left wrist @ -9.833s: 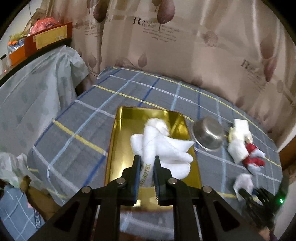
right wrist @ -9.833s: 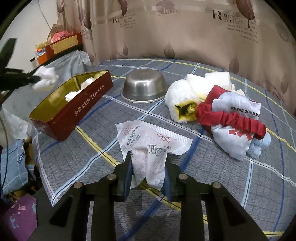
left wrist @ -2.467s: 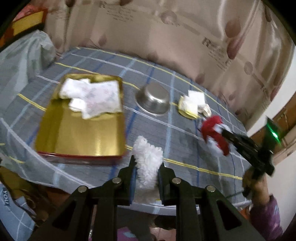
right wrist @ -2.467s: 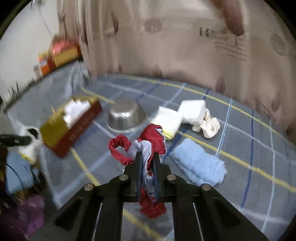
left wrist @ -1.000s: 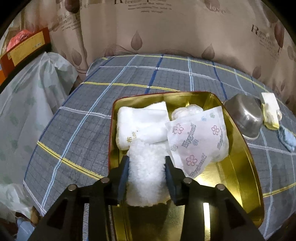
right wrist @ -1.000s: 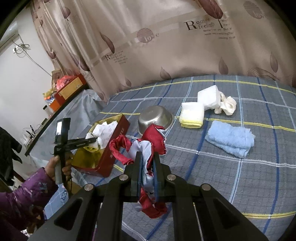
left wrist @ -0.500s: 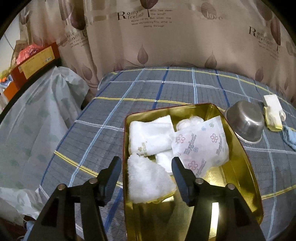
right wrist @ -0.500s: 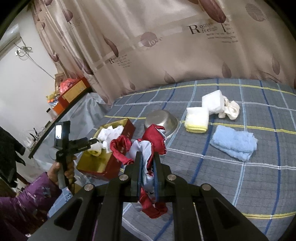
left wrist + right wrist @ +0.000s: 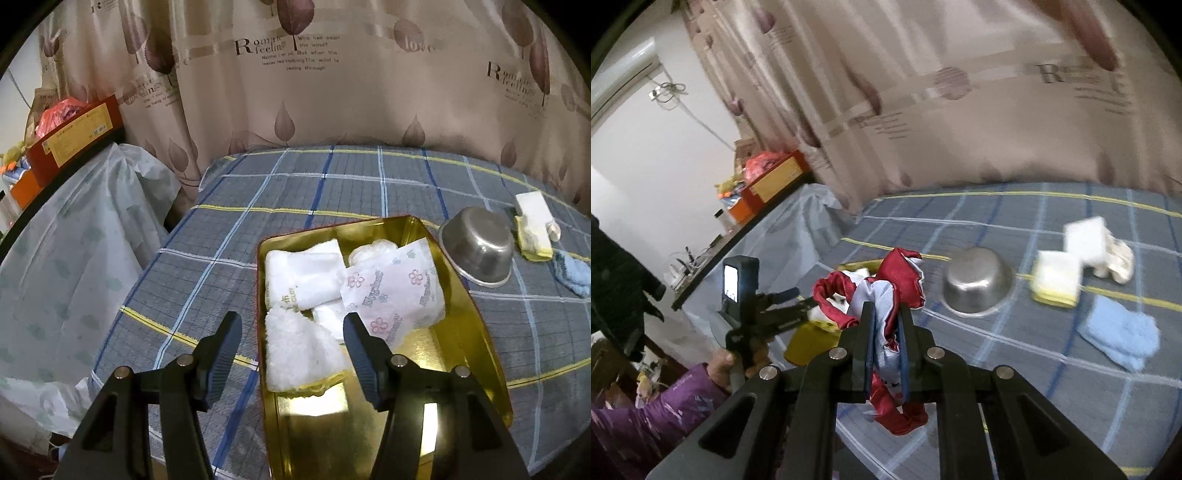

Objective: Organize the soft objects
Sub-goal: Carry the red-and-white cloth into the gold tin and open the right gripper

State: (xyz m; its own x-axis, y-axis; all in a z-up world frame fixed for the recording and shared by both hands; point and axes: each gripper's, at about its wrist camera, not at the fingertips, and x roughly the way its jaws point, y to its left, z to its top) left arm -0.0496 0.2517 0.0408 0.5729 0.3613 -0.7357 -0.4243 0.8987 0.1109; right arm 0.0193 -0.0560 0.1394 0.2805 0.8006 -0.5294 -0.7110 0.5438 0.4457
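gold tin (image 9: pixel 476 332) holds white towels (image 9: pixel 301 349); left gripper (image 9: pixel 291 326) spread wide, right gripper (image 9: pixel 885 319) clamps red-white cloth (image 9: pixel 886 291).

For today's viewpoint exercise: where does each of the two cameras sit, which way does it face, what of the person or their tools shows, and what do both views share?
Left wrist: rides the open left gripper, looking down into the gold tin of white cloths.
Right wrist: rides the right gripper shut on a red and white cloth, facing across the table; the person's hand holding the other gripper shows.
Shared: metal bowl, blue towel.
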